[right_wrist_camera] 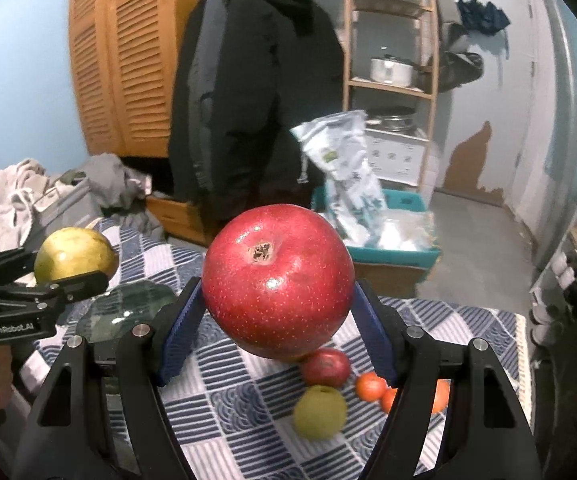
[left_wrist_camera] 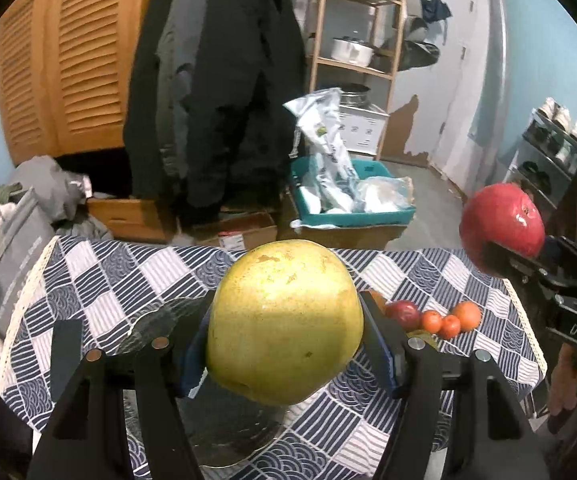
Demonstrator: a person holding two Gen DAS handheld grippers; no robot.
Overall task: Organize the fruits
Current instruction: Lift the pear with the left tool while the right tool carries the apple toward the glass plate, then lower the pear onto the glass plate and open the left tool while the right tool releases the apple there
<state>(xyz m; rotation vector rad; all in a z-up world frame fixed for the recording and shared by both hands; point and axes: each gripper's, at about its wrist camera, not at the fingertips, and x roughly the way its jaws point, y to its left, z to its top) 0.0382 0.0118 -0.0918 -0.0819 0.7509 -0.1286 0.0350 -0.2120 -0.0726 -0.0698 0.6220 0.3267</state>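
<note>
My left gripper (left_wrist_camera: 284, 332) is shut on a big yellow-green pomelo (left_wrist_camera: 284, 324), held above a glass plate (left_wrist_camera: 156, 320) on the checked tablecloth (left_wrist_camera: 100, 276). My right gripper (right_wrist_camera: 278, 312) is shut on a large red pomegranate (right_wrist_camera: 276, 280), also lifted off the table. Each view catches the other hand: the pomegranate (left_wrist_camera: 502, 224) at right, the pomelo (right_wrist_camera: 74, 256) at left over the plate (right_wrist_camera: 128, 308). On the cloth lie a small red apple (right_wrist_camera: 326, 366), a green apple (right_wrist_camera: 320, 412) and small oranges (right_wrist_camera: 370, 386), also seen as the red apple (left_wrist_camera: 402, 312) and the oranges (left_wrist_camera: 448, 320).
Beyond the table's far edge stand a teal crate (left_wrist_camera: 368, 216) of plastic bags, cardboard boxes (left_wrist_camera: 232, 232), a dark coat (left_wrist_camera: 216, 88) and a wooden shelf (left_wrist_camera: 352, 64) with pots. Clothes and a grey bag (left_wrist_camera: 12, 260) crowd the left; a shoe rack (left_wrist_camera: 552, 148) stands right.
</note>
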